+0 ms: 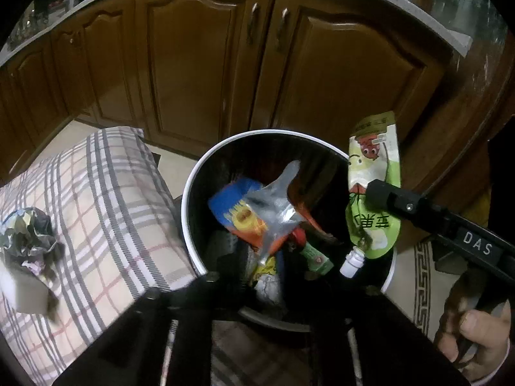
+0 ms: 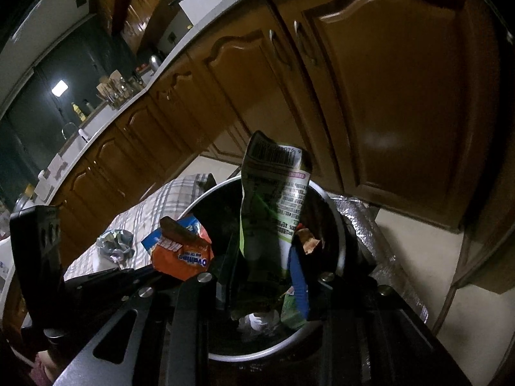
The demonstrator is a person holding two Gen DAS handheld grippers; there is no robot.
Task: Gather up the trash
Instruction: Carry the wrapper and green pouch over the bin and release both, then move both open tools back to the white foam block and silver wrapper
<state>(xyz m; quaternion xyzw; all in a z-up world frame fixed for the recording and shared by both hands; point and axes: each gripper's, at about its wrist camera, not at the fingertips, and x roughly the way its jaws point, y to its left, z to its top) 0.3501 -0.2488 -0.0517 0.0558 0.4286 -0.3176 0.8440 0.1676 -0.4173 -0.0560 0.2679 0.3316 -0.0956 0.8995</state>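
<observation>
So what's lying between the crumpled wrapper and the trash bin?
Nothing but bare checked cloth lies between the crumpled wrapper and the bin, seen in the left wrist view.

From the left wrist we look steeply down, close above the bin [image 1: 190,193], cushion [image 1: 106,199] at left. From the right wrist we look down from the bin's other side (more slantwise); both views share bin and cabinets [image 2: 402,90].
</observation>
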